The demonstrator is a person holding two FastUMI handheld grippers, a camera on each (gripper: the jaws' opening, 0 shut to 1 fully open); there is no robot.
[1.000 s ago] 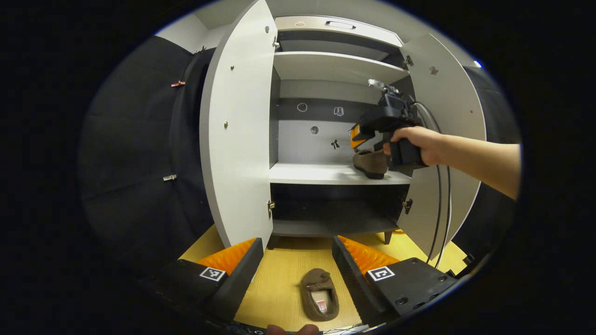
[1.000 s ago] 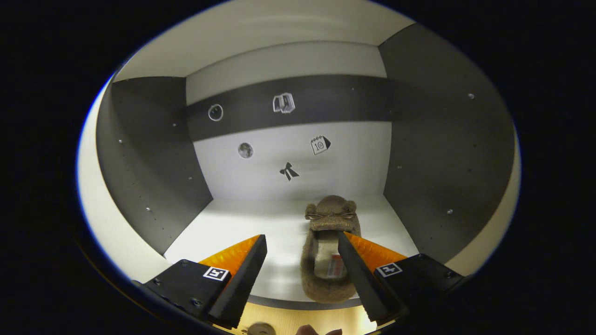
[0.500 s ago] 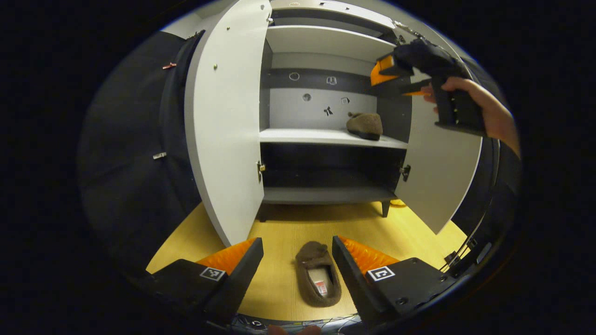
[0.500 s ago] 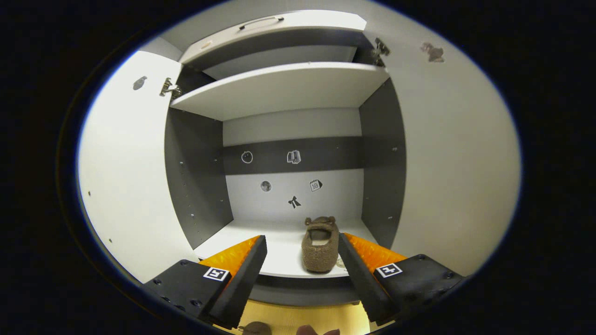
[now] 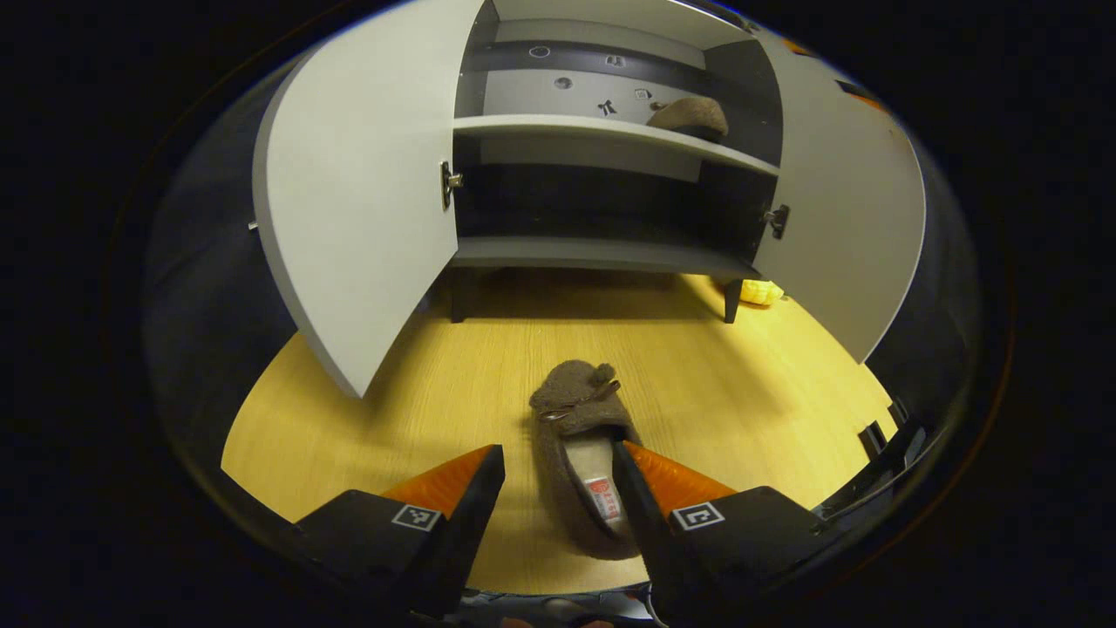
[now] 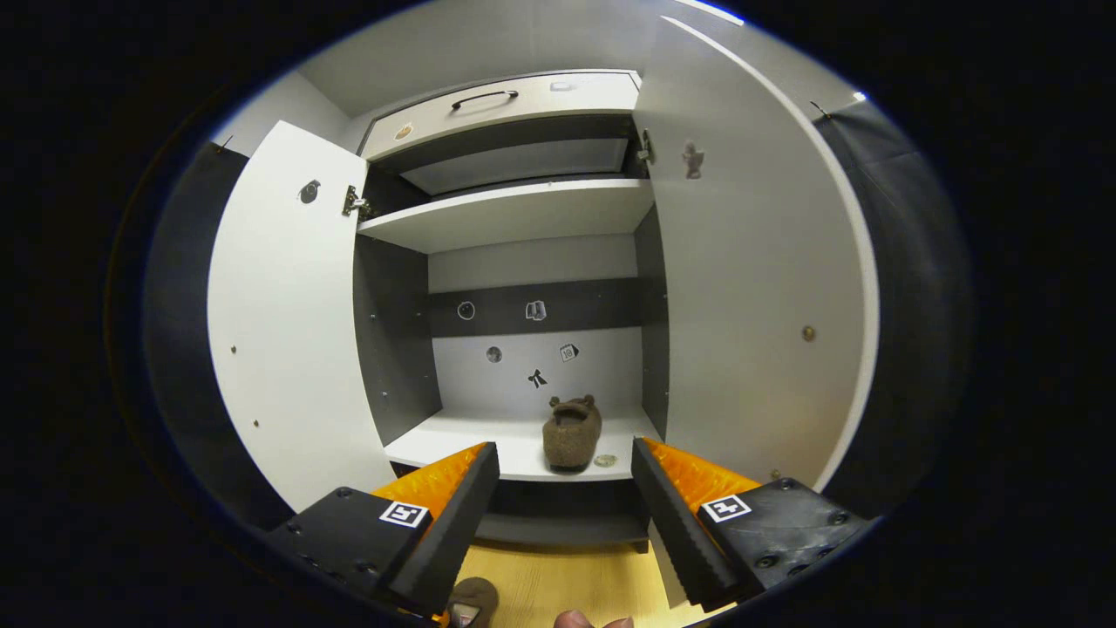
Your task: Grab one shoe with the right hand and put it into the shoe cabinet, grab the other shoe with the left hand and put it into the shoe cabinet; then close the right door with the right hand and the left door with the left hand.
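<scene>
The left gripper point(image 5: 558, 488) is hovering wide over the floor shoe point(image 5: 582, 458) — the right gripper point(image 6: 565, 488), equally wide, is facing the shelved shoe point(image 6: 571, 433) between both open doors.

No legible text on any sticker, label or marker.

Recording booth: black cloth wall point(image 6: 907, 262) behind shoe cabinet point(image 6: 523, 209).

Left claw point(image 5: 558, 488) is tipped down low with its fingers spread wide apart, nothing pinched between them, while the right claw point(image 6: 565, 488) is held up level, aimed straight ahead, fingers just as wide and gripping nothing, a fingertip point(image 6: 593, 621) peeking in below it.
</scene>
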